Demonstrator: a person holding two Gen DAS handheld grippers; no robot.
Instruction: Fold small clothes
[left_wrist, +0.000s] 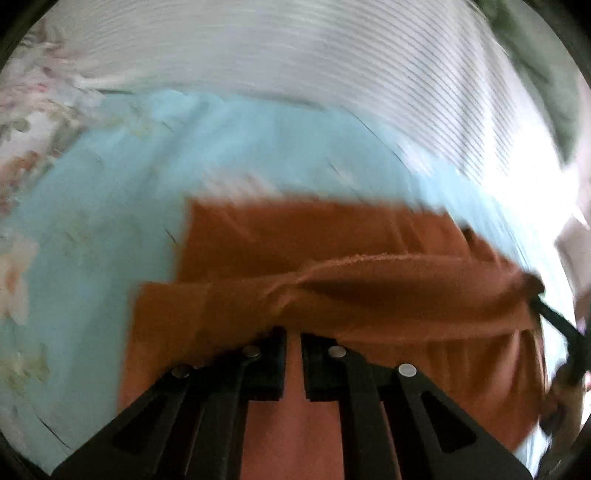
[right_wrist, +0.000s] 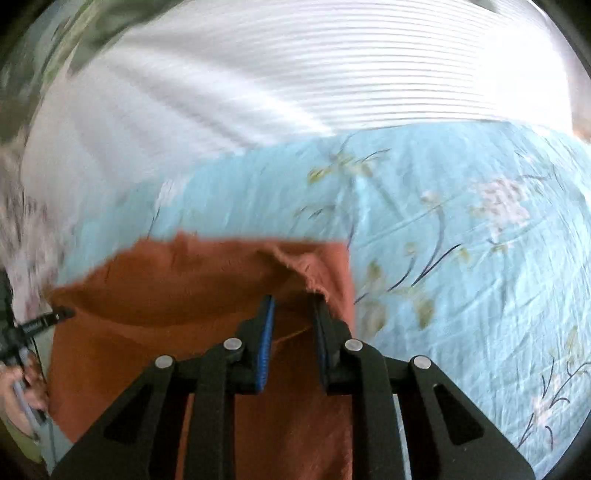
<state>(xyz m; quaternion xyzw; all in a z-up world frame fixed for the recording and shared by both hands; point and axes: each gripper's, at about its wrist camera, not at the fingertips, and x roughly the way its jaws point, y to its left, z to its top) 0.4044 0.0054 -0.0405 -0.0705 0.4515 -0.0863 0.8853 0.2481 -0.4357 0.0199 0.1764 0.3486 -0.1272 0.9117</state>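
Rust cloth (left_wrist: 332, 288) lies on the blue sheet (left_wrist: 110, 206), both grippers clamped on its near edge: left (left_wrist: 293, 343), right (right_wrist: 291, 306). Only the right view shows a frayed corner lifted.

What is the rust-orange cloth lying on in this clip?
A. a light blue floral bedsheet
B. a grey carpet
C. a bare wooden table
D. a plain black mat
A: in both wrist views the rust-orange cloth is spread over a light blue floral bedsheet, with a white striped fabric beyond it.
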